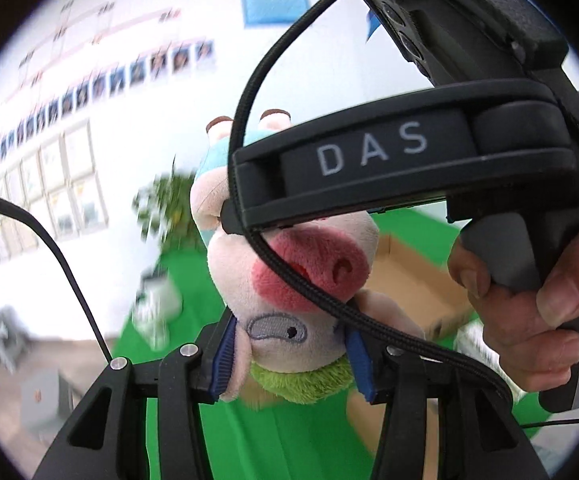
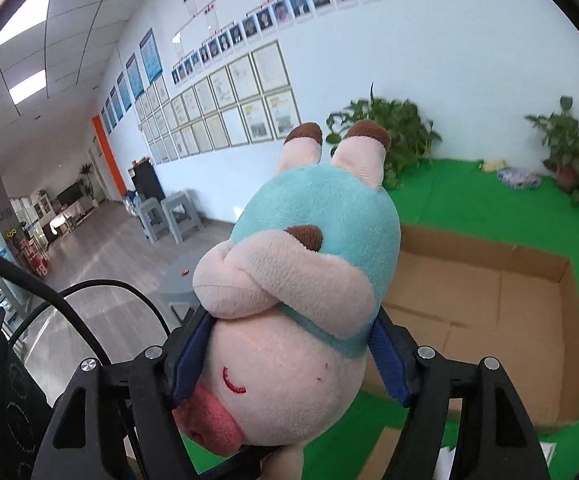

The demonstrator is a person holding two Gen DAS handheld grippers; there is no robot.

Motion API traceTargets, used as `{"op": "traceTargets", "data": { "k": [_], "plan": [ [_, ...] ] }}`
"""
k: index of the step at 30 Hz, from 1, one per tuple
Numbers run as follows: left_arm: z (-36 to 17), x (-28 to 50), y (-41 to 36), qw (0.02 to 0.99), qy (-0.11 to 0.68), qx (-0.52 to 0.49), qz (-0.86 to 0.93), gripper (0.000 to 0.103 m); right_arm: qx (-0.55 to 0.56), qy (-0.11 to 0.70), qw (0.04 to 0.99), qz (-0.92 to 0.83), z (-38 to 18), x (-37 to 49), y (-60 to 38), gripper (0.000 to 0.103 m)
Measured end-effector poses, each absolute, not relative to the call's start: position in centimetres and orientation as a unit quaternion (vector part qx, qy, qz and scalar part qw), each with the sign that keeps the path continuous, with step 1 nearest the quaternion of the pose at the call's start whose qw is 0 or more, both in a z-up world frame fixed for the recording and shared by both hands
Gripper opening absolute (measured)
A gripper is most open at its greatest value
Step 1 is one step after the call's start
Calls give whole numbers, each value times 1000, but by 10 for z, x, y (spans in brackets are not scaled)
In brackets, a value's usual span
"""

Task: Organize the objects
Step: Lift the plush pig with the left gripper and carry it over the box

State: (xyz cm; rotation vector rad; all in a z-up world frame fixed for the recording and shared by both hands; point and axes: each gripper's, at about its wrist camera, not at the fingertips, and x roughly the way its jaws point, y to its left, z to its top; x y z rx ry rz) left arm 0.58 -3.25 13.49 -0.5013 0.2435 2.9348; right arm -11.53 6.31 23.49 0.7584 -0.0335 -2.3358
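Note:
A plush pig (image 1: 289, 280) with pink snout, teal shirt and brown hooves hangs upside down in the air, held by both grippers. My left gripper (image 1: 289, 354) is shut on its head near the green hat. My right gripper (image 2: 289, 360) is shut on the pig (image 2: 289, 300) around the head and neck, legs pointing up. The right gripper's black body (image 1: 409, 160), marked DAS, and the hand holding it fill the upper right of the left wrist view. An open cardboard box (image 2: 489, 320) lies on green turf (image 2: 469, 204) below and to the right.
Potted plants (image 2: 389, 136) stand against the white wall at the turf's far edge, another (image 2: 573, 156) at the far right. Grey stools (image 2: 169, 216) stand on the wooden floor to the left. Black cables (image 1: 289, 264) hang across the pig in the left wrist view.

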Motion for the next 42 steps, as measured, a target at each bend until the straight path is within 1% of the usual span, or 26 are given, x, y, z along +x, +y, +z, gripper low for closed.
{"op": "traceTargets", "data": {
  "k": [3,6,9,12,14,15,17,23,31,33,35,37,39,42],
  "plan": [
    [163,-14,-25,93,81,-153,981,48,257,-12,320,-912,279,-119,87,70],
    [173,-31,-24,100,78,-153,980,48,244,-15,303,-921,303,-128,103,70],
    [169,-48,-26,104,73,-169,977,48,251,-25,297,-921,313,-138,125,70],
    [155,-66,-32,102,68,-193,973,48,270,-32,298,-915,296,-179,117,70],
    [140,-79,-37,102,63,-213,970,48,289,-33,298,-909,275,-210,104,70],
    [134,-84,-38,101,63,-220,968,48,297,-33,298,-906,252,-243,74,70],
    [117,-96,-43,98,56,-241,964,48,314,-37,301,-900,229,-263,68,69],
    [60,-125,-58,87,43,-312,945,48,372,-59,315,-871,134,-327,39,69],
    [-14,-139,-73,72,16,-405,911,47,461,-76,343,-815,-10,-400,-2,69],
    [-17,-171,-52,75,13,-418,905,47,486,-83,339,-801,-39,-411,-9,69],
    [-23,-178,-56,81,5,-431,898,48,508,-91,330,-791,-61,-422,-10,69],
    [-24,-190,-67,79,5,-435,897,52,524,-87,322,-784,-78,-426,-13,69],
    [-23,-185,-66,76,4,-433,898,56,518,-84,324,-787,-83,-430,-15,70],
    [-25,-184,-75,68,10,-430,900,56,522,-86,320,-786,-82,-436,-18,70]
  ]
}}
